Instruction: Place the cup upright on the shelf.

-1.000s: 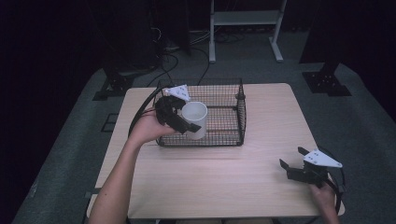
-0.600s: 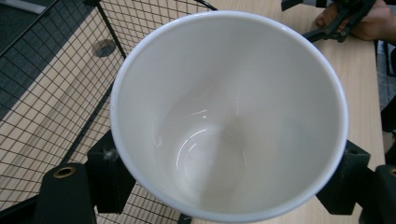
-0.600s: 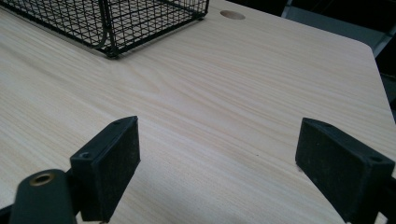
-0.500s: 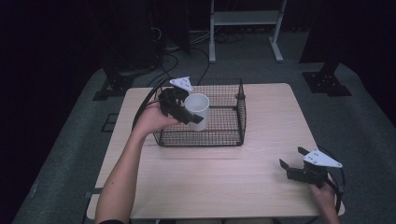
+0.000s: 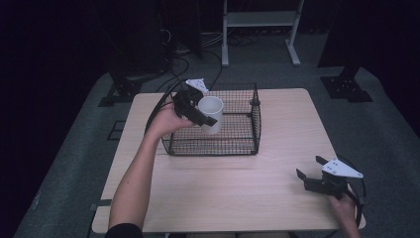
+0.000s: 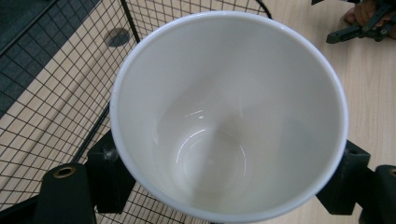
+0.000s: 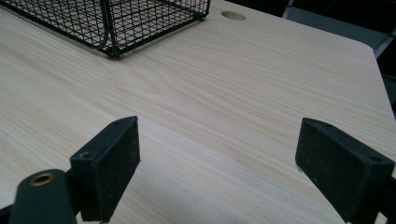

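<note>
One white cup [image 5: 211,113] sits clamped in the left gripper [image 5: 197,108], held above the wire basket's [image 5: 250,130] left part, mouth tilted up, axis leaning. The right gripper [image 5: 317,174], jaws wide and empty, rests on the tabletop [image 5: 233,188] well apart from the basket.

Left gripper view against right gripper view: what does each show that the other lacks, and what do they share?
Left gripper view: the empty inside of the white cup, clamped by the left gripper, and the right gripper farther off. Right gripper view: that gripper's open jaws over bare wood, and a round hole in the table top. Both: the black wire basket and the wooden table.
</note>
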